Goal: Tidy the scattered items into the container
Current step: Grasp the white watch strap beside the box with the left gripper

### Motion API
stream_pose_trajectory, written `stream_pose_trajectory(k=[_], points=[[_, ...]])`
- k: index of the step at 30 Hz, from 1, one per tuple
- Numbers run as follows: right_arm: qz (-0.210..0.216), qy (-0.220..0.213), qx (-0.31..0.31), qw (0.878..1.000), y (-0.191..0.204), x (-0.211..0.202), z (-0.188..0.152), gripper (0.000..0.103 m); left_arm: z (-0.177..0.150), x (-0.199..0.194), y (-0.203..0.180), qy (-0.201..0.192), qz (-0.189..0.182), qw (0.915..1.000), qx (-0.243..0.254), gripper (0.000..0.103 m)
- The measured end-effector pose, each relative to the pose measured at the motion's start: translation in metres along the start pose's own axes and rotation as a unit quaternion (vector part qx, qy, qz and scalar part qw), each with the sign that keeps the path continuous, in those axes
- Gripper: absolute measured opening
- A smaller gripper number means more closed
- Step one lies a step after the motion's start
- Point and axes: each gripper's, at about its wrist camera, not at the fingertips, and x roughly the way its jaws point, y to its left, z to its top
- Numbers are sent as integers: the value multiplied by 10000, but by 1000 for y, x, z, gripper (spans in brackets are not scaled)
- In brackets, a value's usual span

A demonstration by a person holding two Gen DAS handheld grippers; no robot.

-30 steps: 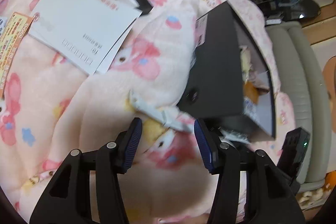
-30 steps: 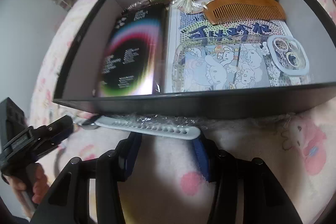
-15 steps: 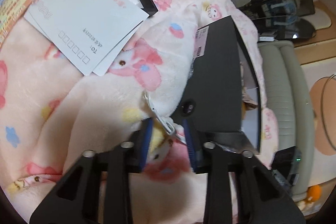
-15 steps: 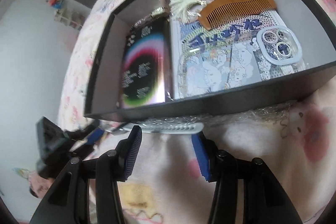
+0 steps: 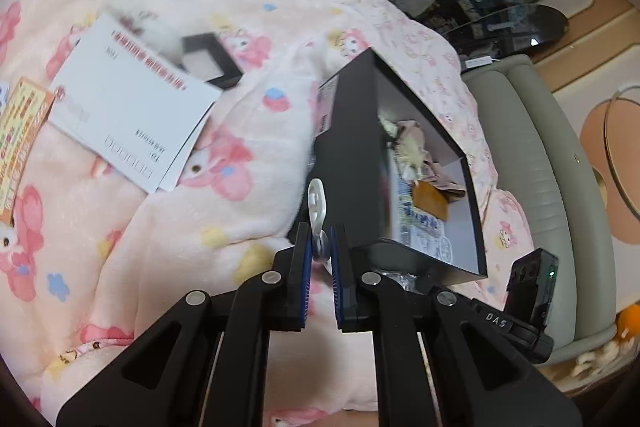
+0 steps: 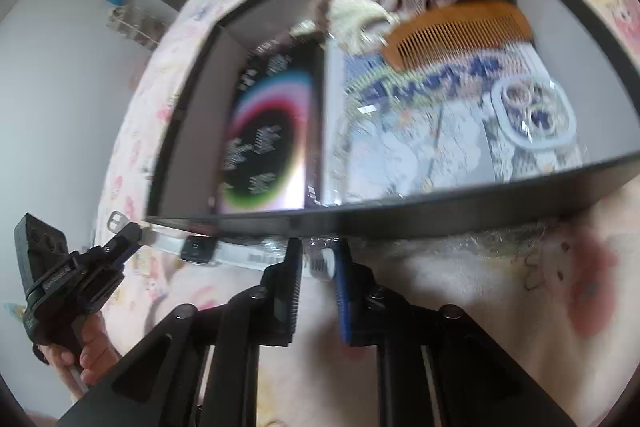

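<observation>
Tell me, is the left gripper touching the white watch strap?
Touching. In the left wrist view the left gripper has just closed its blue pads on the white watch strap.

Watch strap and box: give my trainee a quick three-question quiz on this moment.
1. True or false: both grippers are shut on the same watch strap.
2. Where is the comb? A) on the blanket B) inside the box C) in the left gripper
3. Which end of the strap does the right gripper pinch: buckle end or plain end?

Key: 1 true; 2 B; 3 plain end; the buckle end sits by the left gripper.
</observation>
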Motion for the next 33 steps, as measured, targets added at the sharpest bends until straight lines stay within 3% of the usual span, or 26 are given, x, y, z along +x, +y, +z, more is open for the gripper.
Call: stream_pose_trajectory(k=[6,9,10,12,13,15,19,25,28,30,33], points=[[33,-288,-491,9984,24,-30,9,9,6,-21,-32,-188,-223,9988,394,4],[-160,-139,-780,9967,39,-22,21,10,16,-26,-49,-169,-255,9980,552,3],[-170,-118,-877,9959,41,-24,22,12,20,-28,-57,-134,-314,9973,646,3],[-121,-239,-1224,9921,48,-35,23,25,28,-27,-77,-63,-376,9951,914,3],[-30,-374,-1449,9887,52,-42,23,29,32,-23,-89,26,-419,9932,1089,3],[114,-672,-1786,9816,63,-54,22,50,36,-11,-114,325,-504,9881,1414,3],[307,-638,-1929,9787,71,-53,24,52,38,18,-156,775,-700,9768,1872,3],[395,-670,-1422,9868,47,-35,33,52,25,60,-193,1425,-934,9592,2256,3],[704,-738,-1144,9882,36,-35,37,44,19,70,-204,1576,-1122,9517,2383,3],[668,-614,-953,9913,28,-31,42,15,14,75,-206,1592,-1262,9474,2474,3],[472,-637,-633,9948,12,-30,44,10,10,80,-197,1521,-1244,9511,2383,4]])
